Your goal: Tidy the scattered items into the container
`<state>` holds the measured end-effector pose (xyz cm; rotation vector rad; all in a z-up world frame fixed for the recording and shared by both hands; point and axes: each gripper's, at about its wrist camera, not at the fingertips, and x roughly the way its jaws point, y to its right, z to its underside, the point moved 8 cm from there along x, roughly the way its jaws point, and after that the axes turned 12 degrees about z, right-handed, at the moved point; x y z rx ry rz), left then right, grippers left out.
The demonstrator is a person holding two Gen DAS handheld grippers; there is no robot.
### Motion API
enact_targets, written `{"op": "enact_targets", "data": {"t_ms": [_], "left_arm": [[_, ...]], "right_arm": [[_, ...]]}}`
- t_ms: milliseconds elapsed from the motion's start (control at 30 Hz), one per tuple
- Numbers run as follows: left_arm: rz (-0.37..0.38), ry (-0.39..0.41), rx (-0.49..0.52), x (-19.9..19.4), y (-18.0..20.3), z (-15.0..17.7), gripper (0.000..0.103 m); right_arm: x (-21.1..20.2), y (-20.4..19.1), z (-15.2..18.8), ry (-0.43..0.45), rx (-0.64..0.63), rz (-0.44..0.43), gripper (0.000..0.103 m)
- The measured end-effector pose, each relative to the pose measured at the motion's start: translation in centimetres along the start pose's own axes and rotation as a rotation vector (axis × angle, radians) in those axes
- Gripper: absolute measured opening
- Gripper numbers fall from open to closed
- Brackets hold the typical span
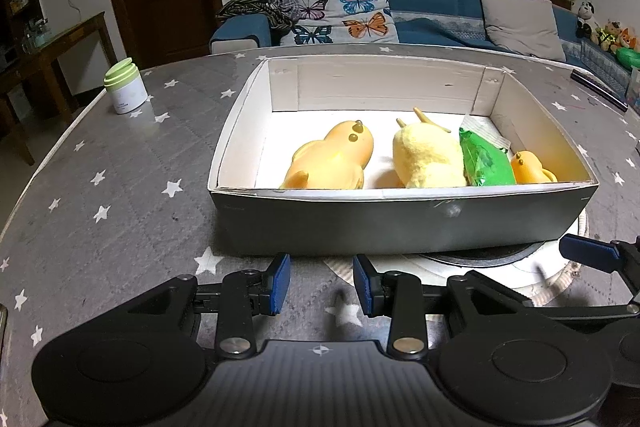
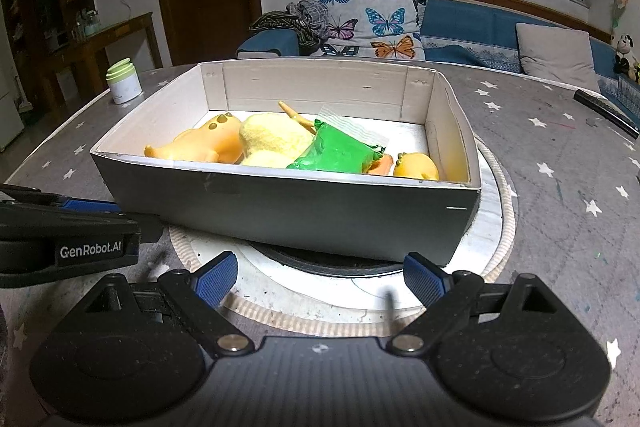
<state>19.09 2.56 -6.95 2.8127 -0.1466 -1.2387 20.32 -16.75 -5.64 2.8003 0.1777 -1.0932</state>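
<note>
Box packed, both my grippers empty in front of it.

The box (image 1: 400, 223) sits on the starred table (image 1: 120, 195), its near wall hiding the toys' lower halves: two orange ducks (image 1: 336, 159) (image 1: 530, 169), one yellow plush (image 1: 428, 159), one green bag (image 1: 482, 159). My left gripper (image 1: 322, 285) stands partly open, my right gripper (image 2: 320, 277) wide; neither holds anything. One jar (image 1: 125, 91) stands well apart.

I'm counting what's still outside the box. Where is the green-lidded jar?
The green-lidded jar stands on the star-patterned table, outside the box, beyond its far left corner in both wrist views.
</note>
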Motion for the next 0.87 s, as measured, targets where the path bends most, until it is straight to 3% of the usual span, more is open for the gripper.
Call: {"op": "enact_targets", "data": {"t_ms": [867], "left_arm": [[0.001, 0.027, 0.017, 0.44, 0.24, -0.76, 0.037]], "right_arm": [[0.45, 0.11, -0.06, -0.006, -0.001, 0.002, 0.092]]}}
